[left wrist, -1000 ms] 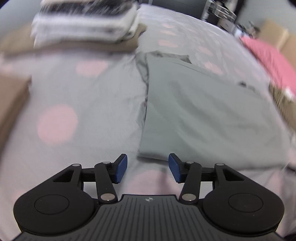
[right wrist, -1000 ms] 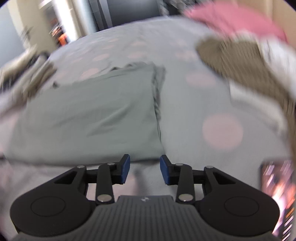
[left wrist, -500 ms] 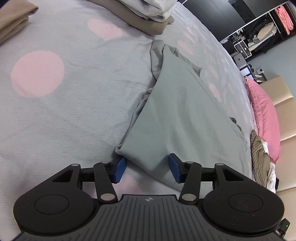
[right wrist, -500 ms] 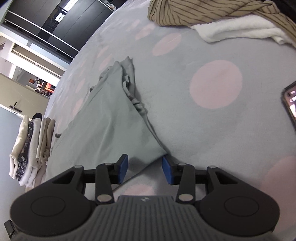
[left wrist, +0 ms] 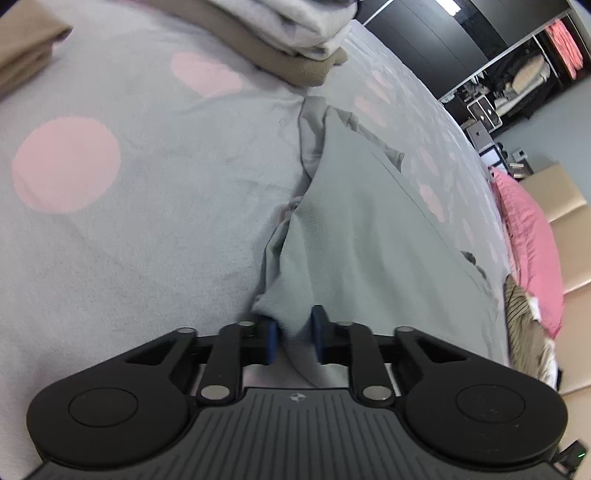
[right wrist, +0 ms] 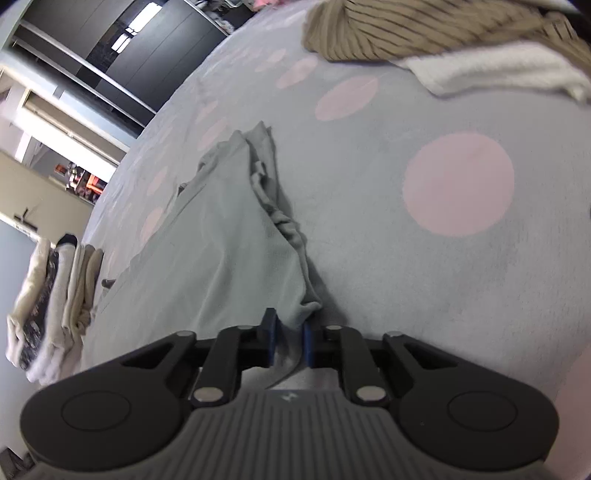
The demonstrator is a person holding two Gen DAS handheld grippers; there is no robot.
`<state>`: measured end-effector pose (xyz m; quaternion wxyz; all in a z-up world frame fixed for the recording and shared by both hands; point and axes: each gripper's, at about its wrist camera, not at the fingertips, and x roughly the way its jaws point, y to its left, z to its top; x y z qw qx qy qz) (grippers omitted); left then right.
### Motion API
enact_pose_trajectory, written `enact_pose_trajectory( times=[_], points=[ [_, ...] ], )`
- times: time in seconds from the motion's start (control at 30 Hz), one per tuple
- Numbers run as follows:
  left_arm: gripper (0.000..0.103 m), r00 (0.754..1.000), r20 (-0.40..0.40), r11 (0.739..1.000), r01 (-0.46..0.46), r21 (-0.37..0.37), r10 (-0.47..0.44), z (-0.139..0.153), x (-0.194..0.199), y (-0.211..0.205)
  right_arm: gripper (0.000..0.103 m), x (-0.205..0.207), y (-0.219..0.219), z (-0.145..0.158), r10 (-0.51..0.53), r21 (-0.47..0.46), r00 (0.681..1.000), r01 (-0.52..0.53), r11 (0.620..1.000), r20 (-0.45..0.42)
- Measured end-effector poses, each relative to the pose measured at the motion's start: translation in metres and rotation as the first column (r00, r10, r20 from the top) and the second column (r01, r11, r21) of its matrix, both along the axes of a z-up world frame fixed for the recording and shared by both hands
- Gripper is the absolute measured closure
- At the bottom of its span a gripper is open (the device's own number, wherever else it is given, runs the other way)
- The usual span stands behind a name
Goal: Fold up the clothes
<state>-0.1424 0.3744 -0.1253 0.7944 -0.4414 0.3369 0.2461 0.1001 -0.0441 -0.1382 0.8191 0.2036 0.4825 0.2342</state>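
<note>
The grey-green garment (left wrist: 369, 236) is lying flat on the bed (left wrist: 147, 236), whose grey cover is showing large pink dots. In the left wrist view the cloth is stretching from the bottom centre toward 1 o'clock, with its bunched edge running up toward 12 o'clock. In the right wrist view the same garment (right wrist: 221, 236) is spreading from the bottom centre toward 11 o'clock, with a crumpled seam along its right side.

The left tongs (left wrist: 294, 339) are pinching the near left corner of the garment: their jaws have just been closing, and the cloth is sitting gathered between the blue pads (left wrist: 271, 341). The right tongs (right wrist: 287, 343) are pinching the near right corner in the same way, their jaws having just been closing too, with a fold of fabric squeezed between the blue pads (right wrist: 271, 341) and a flap hanging below them.

In the left wrist view a stack of folded clothes (left wrist: 295, 33) is resting on the bed at 12 o'clock, well apart from the garment's far end, and a pink pillow (left wrist: 532, 251) is lying at 3 o'clock. In the right wrist view a striped brown garment (right wrist: 406, 29) and a white towel (right wrist: 498, 70) are lying at 1 o'clock, while another pile of folded clothes (right wrist: 48, 306) is sitting at 9 o'clock.
</note>
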Motion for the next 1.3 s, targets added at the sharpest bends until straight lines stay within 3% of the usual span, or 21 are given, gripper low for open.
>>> enact_pose_trajectory(
  times=[0.23,0.4,0.7,0.77,0.93,1.1,1.2,1.3],
  points=[
    [0.096,0.994,-0.078,0.975,0.089,0.205,-0.075,0.038,0.009,-0.023,0.097,-0.016,0.007,0.036,0.075,-0.116,0.986,-0.059,0.991,0.146],
    [0.1,0.986,-0.15,0.959,0.116,0.26,-0.079,0.062,-0.003,-0.033,0.097,-0.032,0.003,0.055,0.128,-0.163,0.98,-0.103,0.981,0.154],
    [0.103,0.966,-0.243,0.946,0.156,0.284,-0.086,0.09,-0.055,-0.048,0.098,-0.083,-0.011,0.074,0.247,-0.25,0.96,-0.208,0.946,0.135],
    [0.103,0.961,-0.257,0.945,0.174,0.278,-0.101,0.091,-0.064,-0.051,0.103,-0.094,-0.019,0.076,0.251,-0.265,0.959,-0.21,0.941,0.132],
    [0.103,0.951,-0.275,0.949,0.207,0.239,-0.138,0.086,-0.069,-0.051,0.103,-0.1,-0.036,0.068,0.229,-0.275,0.97,-0.198,0.941,0.084],
    [0.103,0.936,-0.291,0.942,0.262,0.21,-0.196,0.085,-0.055,-0.054,0.093,-0.098,-0.035,0.066,0.255,-0.222,0.965,-0.238,0.946,0.053],
    [0.102,0.929,-0.291,0.929,0.299,0.218,-0.231,0.091,-0.041,-0.054,0.073,-0.093,-0.028,0.073,0.277,-0.206,0.958,-0.259,0.944,0.067],
    [0.091,0.922,-0.284,0.913,0.334,0.233,-0.264,0.098,-0.025,-0.052,0.067,-0.079,-0.021,0.083,0.309,-0.201,0.947,-0.286,0.937,0.094]
  ],
)
